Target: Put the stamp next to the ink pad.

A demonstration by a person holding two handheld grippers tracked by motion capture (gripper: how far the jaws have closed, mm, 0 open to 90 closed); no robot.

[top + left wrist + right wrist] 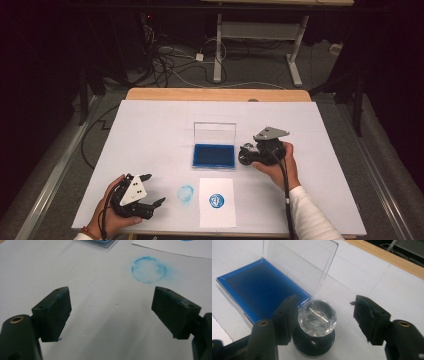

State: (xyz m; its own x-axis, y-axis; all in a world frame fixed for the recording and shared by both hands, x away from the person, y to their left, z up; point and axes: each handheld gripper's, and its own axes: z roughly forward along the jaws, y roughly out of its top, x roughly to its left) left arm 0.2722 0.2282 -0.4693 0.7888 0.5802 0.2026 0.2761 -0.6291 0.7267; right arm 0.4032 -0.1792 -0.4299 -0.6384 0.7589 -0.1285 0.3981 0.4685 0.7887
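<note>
Your right gripper point(325, 317) with jaws apart, stamp point(316, 326) with clear faceted knob standing between them at lower centre, open blue ink pad point(259, 288) upper left, white table point(367, 280).

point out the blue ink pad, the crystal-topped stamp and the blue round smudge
blue ink pad in clear case point(214, 155), high view, middle of the pad
crystal-topped black stamp point(317, 318), right gripper view, clear knob
blue round smudge point(149, 270), left gripper view, centre

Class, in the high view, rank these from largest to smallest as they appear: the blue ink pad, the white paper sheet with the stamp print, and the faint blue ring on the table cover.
1. White paper sheet
2. Blue ink pad
3. Faint blue ring

The sheet lies nearer the camera, so its lead over the pad is uncertain.
</note>
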